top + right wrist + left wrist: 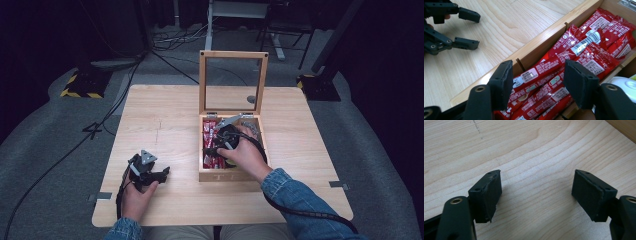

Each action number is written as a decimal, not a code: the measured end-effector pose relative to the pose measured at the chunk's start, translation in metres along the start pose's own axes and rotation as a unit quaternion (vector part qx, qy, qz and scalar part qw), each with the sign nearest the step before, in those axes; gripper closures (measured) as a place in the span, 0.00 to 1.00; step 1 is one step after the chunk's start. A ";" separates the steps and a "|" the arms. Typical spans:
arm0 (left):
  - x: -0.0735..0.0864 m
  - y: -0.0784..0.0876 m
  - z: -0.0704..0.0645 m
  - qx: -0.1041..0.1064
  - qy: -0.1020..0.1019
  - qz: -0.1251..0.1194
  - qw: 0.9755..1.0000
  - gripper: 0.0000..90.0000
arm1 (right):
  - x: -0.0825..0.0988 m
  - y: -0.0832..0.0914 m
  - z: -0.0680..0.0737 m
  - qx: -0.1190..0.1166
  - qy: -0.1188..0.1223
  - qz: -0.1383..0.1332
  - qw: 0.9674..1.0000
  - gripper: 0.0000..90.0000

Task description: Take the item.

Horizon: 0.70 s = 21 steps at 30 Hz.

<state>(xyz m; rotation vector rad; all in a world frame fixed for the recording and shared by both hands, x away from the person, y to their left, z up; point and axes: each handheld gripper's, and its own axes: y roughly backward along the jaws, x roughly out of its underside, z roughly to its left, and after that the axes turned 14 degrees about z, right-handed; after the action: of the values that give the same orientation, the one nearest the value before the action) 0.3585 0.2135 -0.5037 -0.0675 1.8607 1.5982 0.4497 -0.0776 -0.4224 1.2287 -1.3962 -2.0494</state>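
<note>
Pale wooden table [165, 125] across the middle of the high view, grain running side to side, dark carpet and cables beyond its far edge. Wooden box [232, 175] right of centre on it, glazed lid [233, 82] standing upright at the back on two hinges. Inside, along the left compartment, a stack of red sachets [208, 145] lying lengthwise; in the right gripper view, the same red sachets [564, 62] running from upper right to lower centre of the frame, white labels and a barcode showing, bounded on the left by the box wall [536, 45] with a slotted divider. Rounded white item [626, 86] at the right edge of that view, in the neighbouring compartment, too cut off to identify.

Right gripper [220, 137] held in a hand with a denim sleeve, dipped into the box in the high view. In its own view, right gripper [537, 82] with jaws moderately apart, poised just over the sachets, several packets visible between the pads; no pad seen pressing on any packet, nothing gripped.

Left gripper [162, 172] at lower left of the high view, resting low over bare table, well apart from the box, pointing toward it. In its own view, left gripper [536, 192] spread wide, only wood grain between the pads, nothing held. Seen again at upper left of the right gripper view, left gripper [474, 30] with both fingers parted over the tabletop.
</note>
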 end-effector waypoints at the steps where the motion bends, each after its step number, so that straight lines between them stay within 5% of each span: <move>1: 0.000 0.000 0.000 0.000 0.000 0.000 1.000 0.27 | -0.001 -0.001 0.001 0.004 -0.003 0.001 1.000 0.47; 12: 0.000 0.000 0.000 0.000 0.000 0.000 1.000 0.27 | -0.001 -0.010 0.016 0.057 0.031 0.037 0.997 0.52; 21: 0.000 0.000 0.000 0.000 0.000 0.000 1.000 0.27 | -0.002 -0.013 0.018 0.076 0.032 0.039 0.996 0.56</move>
<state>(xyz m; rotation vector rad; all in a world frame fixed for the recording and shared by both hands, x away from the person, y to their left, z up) 0.3585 0.2135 -0.5037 -0.0673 1.8607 1.5980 0.4383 -0.0608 -0.4309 1.2686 -1.5675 -1.8647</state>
